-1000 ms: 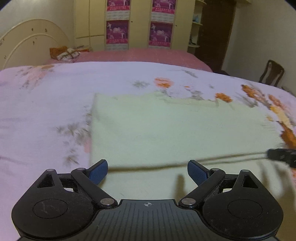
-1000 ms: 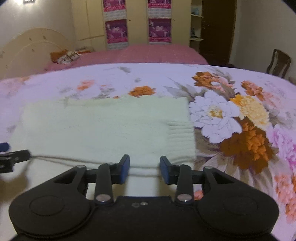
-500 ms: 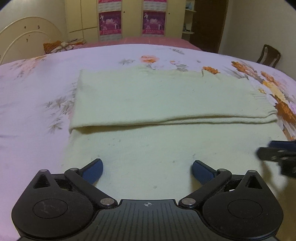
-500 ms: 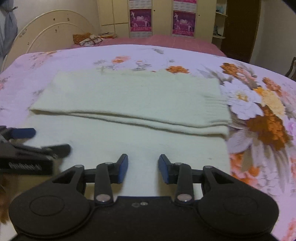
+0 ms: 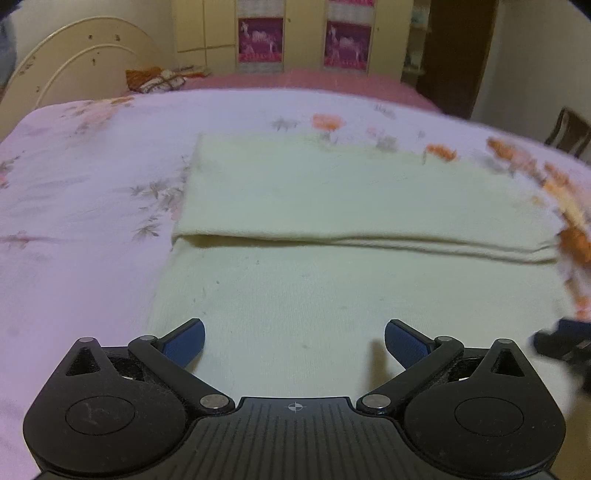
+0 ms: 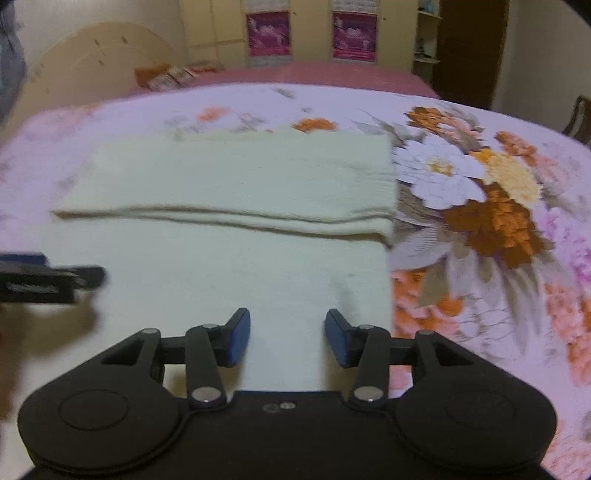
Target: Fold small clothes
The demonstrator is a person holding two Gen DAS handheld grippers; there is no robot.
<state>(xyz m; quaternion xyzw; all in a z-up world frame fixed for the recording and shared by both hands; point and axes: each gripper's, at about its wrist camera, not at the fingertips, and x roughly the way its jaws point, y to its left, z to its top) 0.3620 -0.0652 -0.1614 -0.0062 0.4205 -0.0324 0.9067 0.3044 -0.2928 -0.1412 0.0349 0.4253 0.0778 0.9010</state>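
**A:** On the bed point(image 5: 74, 206), floral pink cover, lies the task item: a pale cream knit garment point(image 5: 332, 206), flat, roughly mid-bed. Far part is doubled over onto the near part; the fold edge runs left to right across both wrist views. Ribbed cuff-like end sits at the right side in the right wrist view, just beside the big white and orange flower print point(image 6: 480, 192).

**B:** Background?

**A:** Cream headboard point(image 5: 74, 66) at far left, second bed with a plain pink cover point(image 5: 314, 81) behind, wardrobe point(image 5: 295, 33) with two magenta posters, dark door at right, part of a wooden chair point(image 5: 569, 133) at the right edge. Edges of both views are motion-blurred.

**B:** Grippers?

**A:** Left gripper point(image 5: 293, 343): jaws spread as wide as they go, nothing between the blue pads point(image 5: 184, 341). It sits over the near left part of the garment's single layer. Cannot tell whether the tips touch the cloth.

**B:** Right one?

**A:** Right gripper point(image 6: 287, 341): jaws opening, partly apart, narrower gap than the left. Only the flat cloth shows in the gap; pads are not pressing on anything. It is over the near right part of the garment, close to its right edge.

**B:** See each other?

**A:** Yes. Right gripper's tip shows blurred at the right edge of the left wrist view, left gripper's at the left edge of the right wrist view, both low over the near cloth, well apart.
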